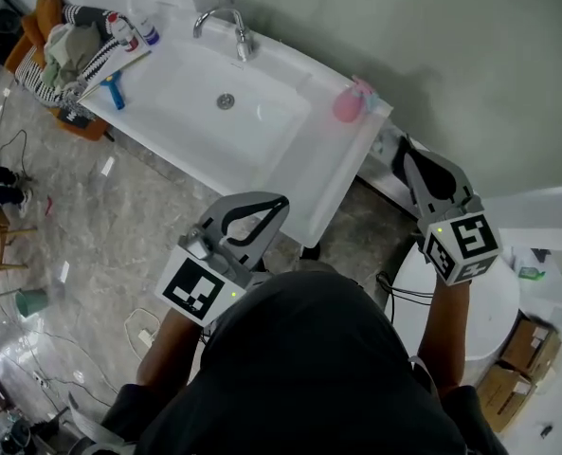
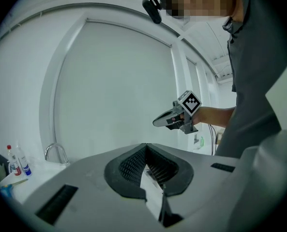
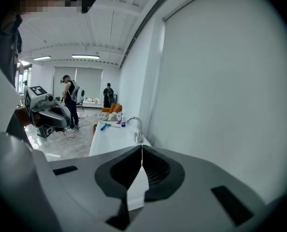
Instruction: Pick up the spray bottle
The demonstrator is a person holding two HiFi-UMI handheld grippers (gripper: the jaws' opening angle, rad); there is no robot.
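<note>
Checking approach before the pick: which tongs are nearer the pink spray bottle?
Right. In the head view the right tongs are just lower-right of the spray bottle; the left tongs are farther, lower-left.

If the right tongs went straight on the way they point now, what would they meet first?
Probably the near end of the sink counter, right beside the pink spray bottle. Depth is unclear, so the right tongs might reach the wall first.
</note>
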